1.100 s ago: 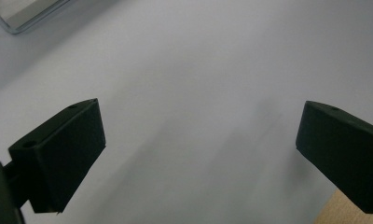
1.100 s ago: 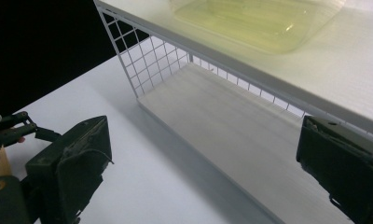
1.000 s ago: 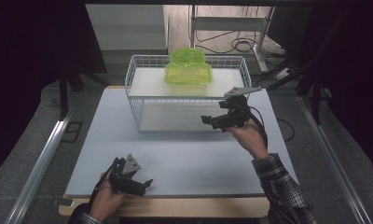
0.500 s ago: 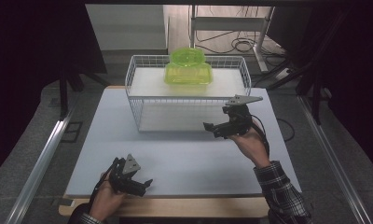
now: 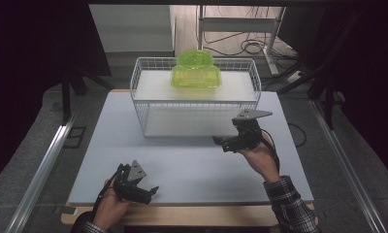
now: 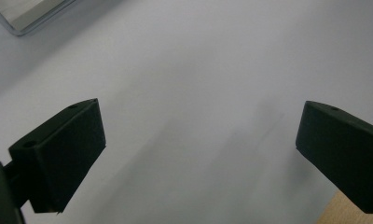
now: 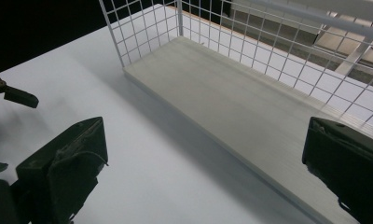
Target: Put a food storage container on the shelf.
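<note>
A yellow-green translucent container (image 5: 196, 70) sits on the upper shelf of a white wire rack (image 5: 142, 107) at the back of the white table (image 5: 182, 167). In front of the rack's right end, my right gripper (image 5: 221, 144) hovers open and holds nothing. In the right gripper view its jaws (image 7: 203, 158) stand wide apart, facing the rack's pale lower board (image 7: 231, 102). My left gripper (image 5: 151, 192) rests open near the table's front left edge. Its own view shows the jaws (image 6: 198, 140) spread over bare white tabletop.
Metal rails (image 5: 41, 165) run along both sides of the table. A wooden edge strip (image 5: 182, 213) borders the front. Cables (image 5: 245, 46) lie on the floor behind the rack. The other gripper's jaw (image 7: 19, 97) shows at the left of the right gripper view.
My right gripper has drawn back from the rack's right end, toward the front of the table and lower. The left gripper has stayed in place.
</note>
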A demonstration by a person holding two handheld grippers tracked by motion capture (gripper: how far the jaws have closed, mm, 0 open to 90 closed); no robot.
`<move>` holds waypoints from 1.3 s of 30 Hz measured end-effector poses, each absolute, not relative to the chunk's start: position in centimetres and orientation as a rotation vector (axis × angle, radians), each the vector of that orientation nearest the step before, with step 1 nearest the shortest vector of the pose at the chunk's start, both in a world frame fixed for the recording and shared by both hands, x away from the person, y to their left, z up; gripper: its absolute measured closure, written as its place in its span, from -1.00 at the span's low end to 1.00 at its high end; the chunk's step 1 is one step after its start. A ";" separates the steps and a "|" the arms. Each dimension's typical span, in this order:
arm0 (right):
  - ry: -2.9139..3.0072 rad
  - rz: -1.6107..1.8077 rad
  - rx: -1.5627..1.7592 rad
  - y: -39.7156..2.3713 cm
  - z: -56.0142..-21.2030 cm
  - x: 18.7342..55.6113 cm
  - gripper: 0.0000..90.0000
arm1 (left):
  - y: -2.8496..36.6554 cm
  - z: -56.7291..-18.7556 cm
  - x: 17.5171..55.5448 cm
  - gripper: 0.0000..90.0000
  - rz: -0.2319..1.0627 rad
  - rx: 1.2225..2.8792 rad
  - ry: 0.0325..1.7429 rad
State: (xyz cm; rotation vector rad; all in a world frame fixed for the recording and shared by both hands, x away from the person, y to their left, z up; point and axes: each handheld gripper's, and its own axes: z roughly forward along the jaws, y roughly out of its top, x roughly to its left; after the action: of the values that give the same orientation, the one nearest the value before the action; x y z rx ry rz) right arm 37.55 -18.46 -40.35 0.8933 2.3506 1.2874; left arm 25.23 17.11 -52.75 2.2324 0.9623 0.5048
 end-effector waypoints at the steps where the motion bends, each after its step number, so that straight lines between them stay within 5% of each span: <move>1: 2.349 1.289 0.895 -18.5 -40.5 37.5 -1.00 | 17.1 -52.7 25.2 -0.97 0.506 2.232 0.963; 39: 2.370 1.158 0.989 -20.7 -46.1 35.1 -1.00 | 17.6 -52.4 25.1 -0.95 0.483 2.185 0.968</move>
State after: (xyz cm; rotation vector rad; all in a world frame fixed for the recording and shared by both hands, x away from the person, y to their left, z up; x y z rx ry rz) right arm 35.13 -20.73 -46.10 0.9889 2.3698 1.1575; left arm 25.14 17.63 -52.38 2.1854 0.9676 0.4829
